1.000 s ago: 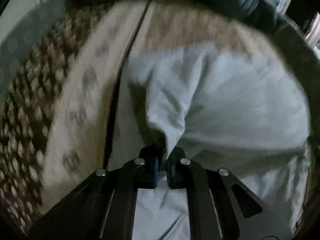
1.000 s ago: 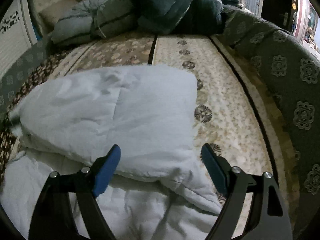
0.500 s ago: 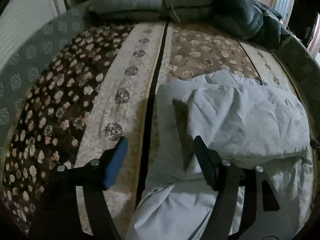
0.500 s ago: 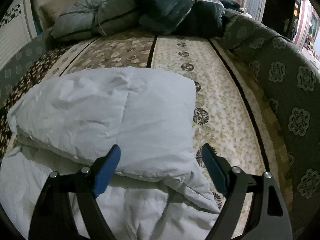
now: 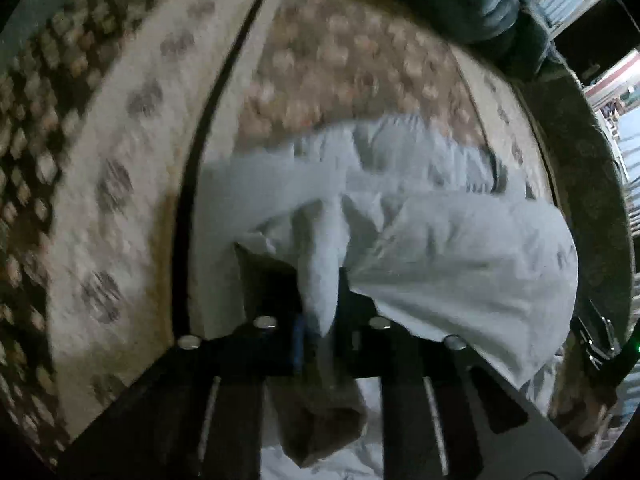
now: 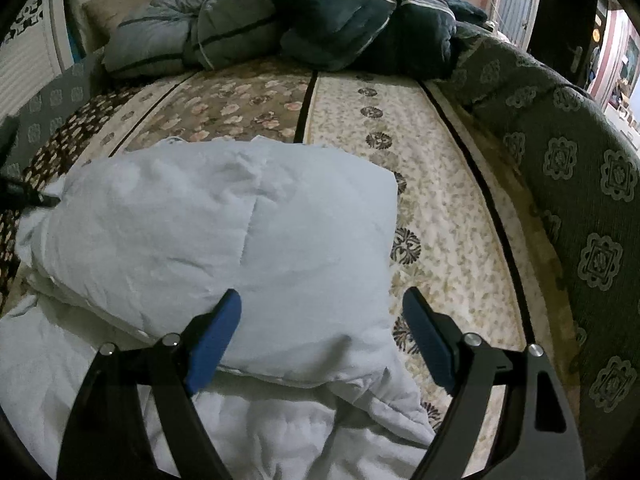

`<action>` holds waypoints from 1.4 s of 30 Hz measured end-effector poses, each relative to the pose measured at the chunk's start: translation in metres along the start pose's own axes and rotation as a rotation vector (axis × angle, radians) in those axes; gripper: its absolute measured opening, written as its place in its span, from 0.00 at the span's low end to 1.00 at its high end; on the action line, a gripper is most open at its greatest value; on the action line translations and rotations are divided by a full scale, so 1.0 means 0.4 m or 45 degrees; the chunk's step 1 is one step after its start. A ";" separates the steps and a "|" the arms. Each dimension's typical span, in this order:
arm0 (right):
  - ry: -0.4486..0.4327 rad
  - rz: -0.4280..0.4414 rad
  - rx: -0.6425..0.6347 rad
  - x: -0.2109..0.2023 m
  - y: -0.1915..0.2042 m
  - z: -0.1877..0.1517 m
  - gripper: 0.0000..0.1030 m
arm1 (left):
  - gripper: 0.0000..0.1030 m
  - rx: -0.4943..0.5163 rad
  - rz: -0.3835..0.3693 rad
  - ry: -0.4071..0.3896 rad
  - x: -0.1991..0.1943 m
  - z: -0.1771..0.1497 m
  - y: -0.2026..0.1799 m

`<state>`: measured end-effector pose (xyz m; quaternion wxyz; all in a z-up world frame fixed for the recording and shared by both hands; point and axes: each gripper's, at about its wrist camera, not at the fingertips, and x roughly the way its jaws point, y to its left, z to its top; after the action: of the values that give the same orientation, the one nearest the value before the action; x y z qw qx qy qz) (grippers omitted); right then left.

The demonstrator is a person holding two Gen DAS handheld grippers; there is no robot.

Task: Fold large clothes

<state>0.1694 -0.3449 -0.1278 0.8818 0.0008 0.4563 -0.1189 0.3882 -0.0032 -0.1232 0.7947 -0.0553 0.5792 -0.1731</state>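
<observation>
A large white padded garment [image 6: 224, 220] lies folded over itself on the bed; it also fills the right half of the left wrist view [image 5: 460, 248]. My left gripper [image 5: 320, 312] is at the garment's left edge. Its jaws are closing, and a bunched fold of the white fabric is pinched between the pads. That view is blurred by motion. My right gripper [image 6: 320, 340] hangs open just above the garment's near right part, its blue pads [image 6: 216, 340] wide apart with nothing gripped.
The patterned floral bedspread [image 6: 440, 200] stretches behind and to the right of the garment. A heap of grey and dark blue quilted bedding [image 6: 320, 20] lies at the far end. A grey-green patterned padded side [image 6: 580, 200] borders the right.
Half a second ago my left gripper stood open, pulled back from the garment. It has since moved in and pinched a fold at the left edge. The right gripper has stayed put.
</observation>
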 end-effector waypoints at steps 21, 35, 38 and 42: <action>-0.106 0.032 0.094 -0.019 0.021 0.055 0.81 | 0.62 0.115 0.296 -0.376 -0.200 -0.071 -0.187; -0.053 0.053 -0.003 0.139 0.140 0.032 0.30 | 0.02 0.207 0.254 -0.092 0.138 -0.141 -0.242; -0.068 0.030 -0.031 0.157 0.149 0.003 0.30 | 0.02 0.185 0.221 -0.091 0.165 -0.141 -0.229; -0.048 0.025 -0.036 0.182 0.155 -0.002 0.30 | 0.02 0.206 0.245 -0.101 0.184 -0.146 -0.235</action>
<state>0.2223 -0.2998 -0.1935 0.8913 -0.0095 0.4413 -0.1039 0.3332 -0.1092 -0.1812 0.8317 0.0580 0.5341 -0.1401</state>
